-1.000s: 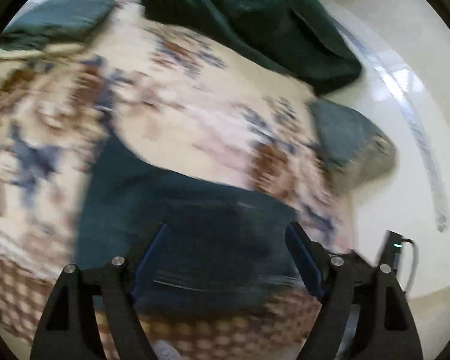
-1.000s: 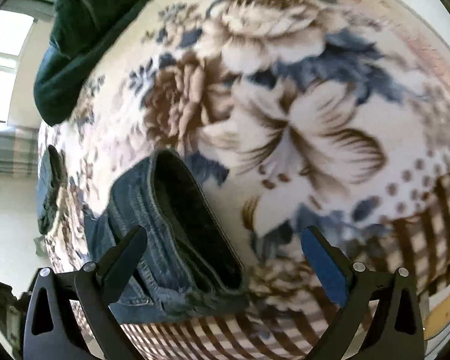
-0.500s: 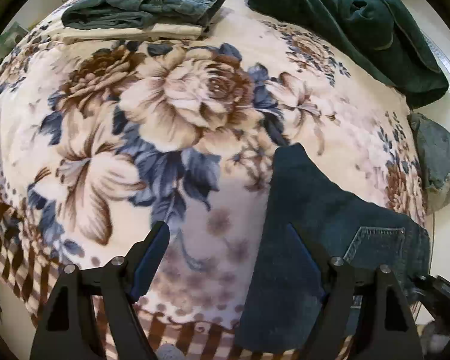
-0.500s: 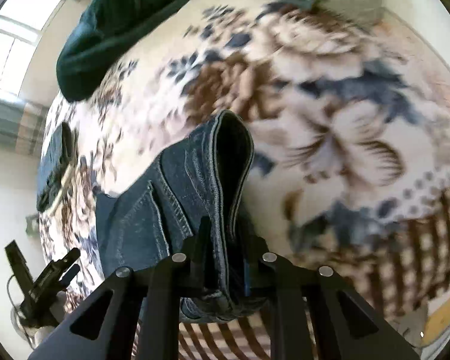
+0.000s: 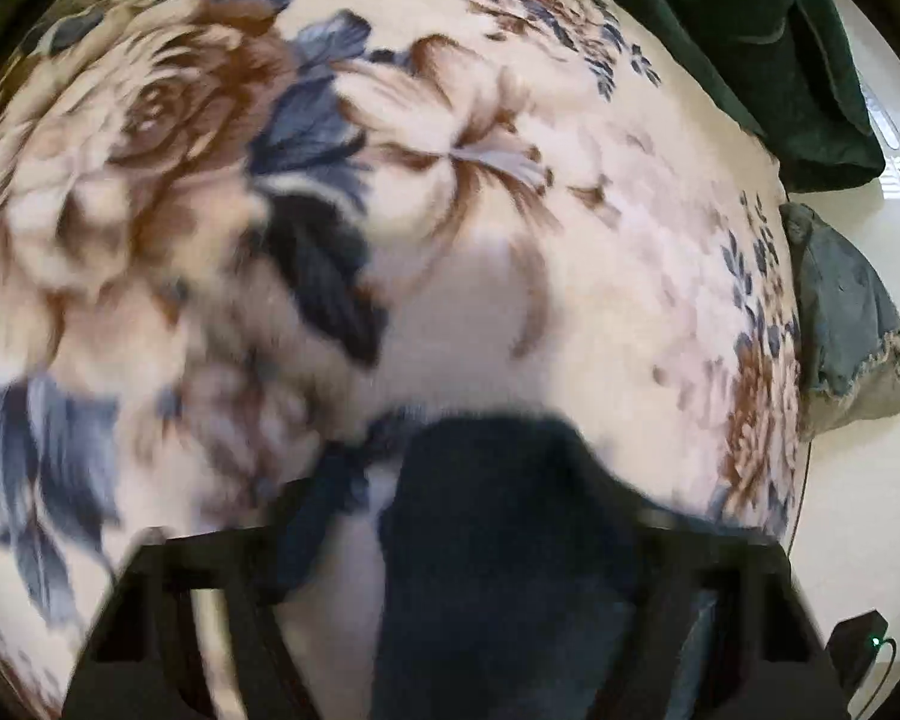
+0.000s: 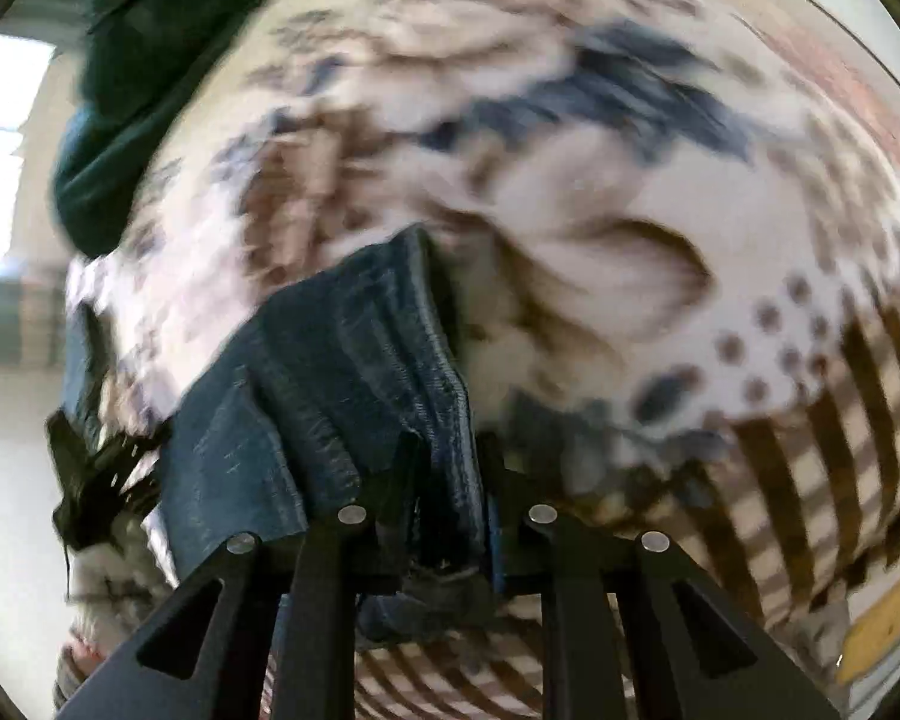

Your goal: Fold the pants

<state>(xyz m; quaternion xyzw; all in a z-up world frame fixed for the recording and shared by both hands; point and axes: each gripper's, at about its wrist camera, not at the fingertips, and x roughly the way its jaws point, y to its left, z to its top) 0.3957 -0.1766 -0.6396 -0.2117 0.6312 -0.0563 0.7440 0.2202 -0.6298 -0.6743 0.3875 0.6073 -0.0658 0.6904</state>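
My right gripper [image 6: 444,474] pinches the jeans [image 6: 354,372] waistband, fingers opening slightly; my left gripper [image 5: 450,546] closes around the blurred jeans, contact unclear.

Denim, plush and matt plastic

The pants [image 6: 354,372] are coarse stitched blue denim; the floral blanket [image 5: 570,276] looks soft and fleecy; the right gripper [image 6: 444,480] is matt black plastic with shiny metal pins.
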